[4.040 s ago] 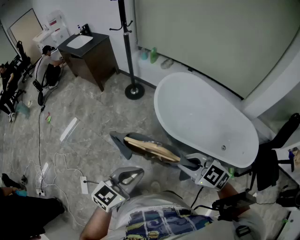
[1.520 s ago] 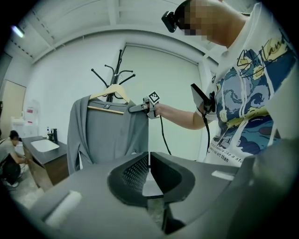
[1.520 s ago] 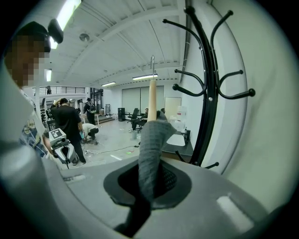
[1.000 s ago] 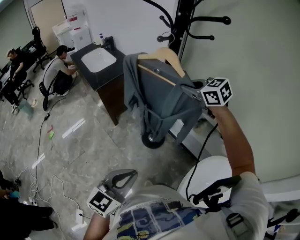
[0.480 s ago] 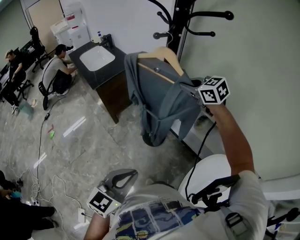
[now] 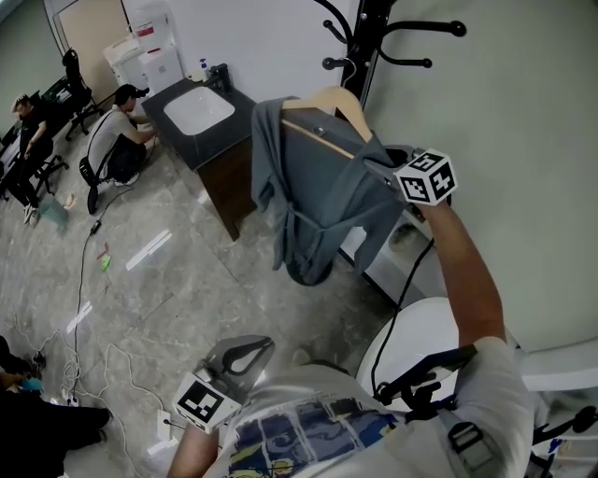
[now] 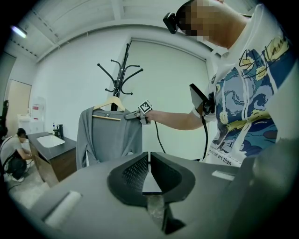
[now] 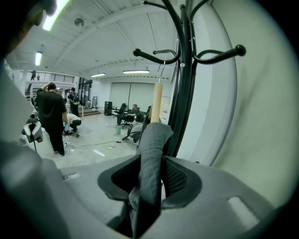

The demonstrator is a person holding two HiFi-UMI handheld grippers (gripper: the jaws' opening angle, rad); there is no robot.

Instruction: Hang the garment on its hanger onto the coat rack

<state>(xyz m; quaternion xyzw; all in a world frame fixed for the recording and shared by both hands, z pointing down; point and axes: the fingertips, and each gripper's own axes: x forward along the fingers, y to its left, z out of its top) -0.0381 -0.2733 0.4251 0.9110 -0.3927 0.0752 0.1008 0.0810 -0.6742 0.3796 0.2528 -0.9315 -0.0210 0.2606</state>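
Left gripper, 6 o'clock by the torso: jaws pressed together, empty. Right gripper, 1 o'clock: jaws opening round the shoulder of the grey knit garment on its pale wooden hanger. Black metal coat rack, 12 o'clock: hook seemingly seated; withdraw straight back, not snagging cloth.
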